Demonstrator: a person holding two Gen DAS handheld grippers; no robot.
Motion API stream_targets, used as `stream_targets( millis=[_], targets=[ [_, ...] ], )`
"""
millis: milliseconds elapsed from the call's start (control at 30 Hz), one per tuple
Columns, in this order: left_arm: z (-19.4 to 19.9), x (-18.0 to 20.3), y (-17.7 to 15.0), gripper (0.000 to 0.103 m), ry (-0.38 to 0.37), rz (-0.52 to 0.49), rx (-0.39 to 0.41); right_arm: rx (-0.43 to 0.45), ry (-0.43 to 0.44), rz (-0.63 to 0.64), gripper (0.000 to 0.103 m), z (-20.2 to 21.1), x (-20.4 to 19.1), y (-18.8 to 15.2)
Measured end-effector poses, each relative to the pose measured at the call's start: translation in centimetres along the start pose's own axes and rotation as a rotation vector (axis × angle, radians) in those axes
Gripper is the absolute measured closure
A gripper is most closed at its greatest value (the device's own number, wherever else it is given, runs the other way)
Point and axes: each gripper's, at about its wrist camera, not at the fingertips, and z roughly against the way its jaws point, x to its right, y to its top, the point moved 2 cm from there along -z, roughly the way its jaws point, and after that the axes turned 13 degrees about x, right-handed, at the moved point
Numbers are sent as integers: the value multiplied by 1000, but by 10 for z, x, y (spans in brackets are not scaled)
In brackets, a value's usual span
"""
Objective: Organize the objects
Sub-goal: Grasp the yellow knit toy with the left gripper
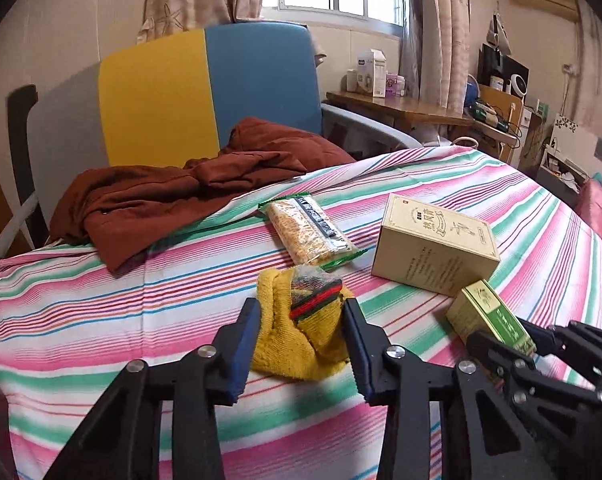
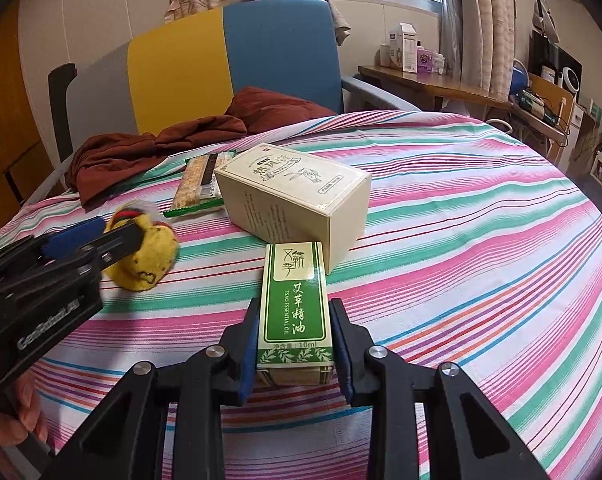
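Both jaws clenched: right on green box (image 2: 294, 312) lengthwise away, left on sock (image 1: 301, 332).

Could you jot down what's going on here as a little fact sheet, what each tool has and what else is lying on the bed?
Left tool: closed on the yellow sock
Right tool: closed on the green box
Surface: striped sheet
Lying loose: beige box, snack pack
Green box: far end beside the beige box
At the far edge: brown cloth, chair behind it
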Motion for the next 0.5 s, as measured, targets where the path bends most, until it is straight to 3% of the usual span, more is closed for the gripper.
stream_targets(
  millis=[33,67,233,300,333,367,400,433,500],
  targets=[
    [3,-1,-1,65,0,-1,2,0,-1,0,72,0,0,0],
    [6,-1,-2,76,-1,-2,7,1,-2,0,72,0,0,0],
    [16,7,-5,79,0,-47,21,5,-10,-1,72,2,1,1],
    [15,6,-5,75,5,-50,14,7,-11,-1,72,2,1,1],
    [15,4,-4,64,11,-42,9,7,-11,-2,72,2,1,1],
    [15,1,-4,44,24,-29,10,8,-12,-4,72,2,2,1],
    [15,-3,-3,30,48,-10,8,9,-11,-5,72,2,2,1],
    [15,-7,-2,3,74,6,7,8,-10,-7,72,1,2,1],
    [17,-17,2,0,95,64,33,5,-9,-11,72,0,3,1]
  ],
)
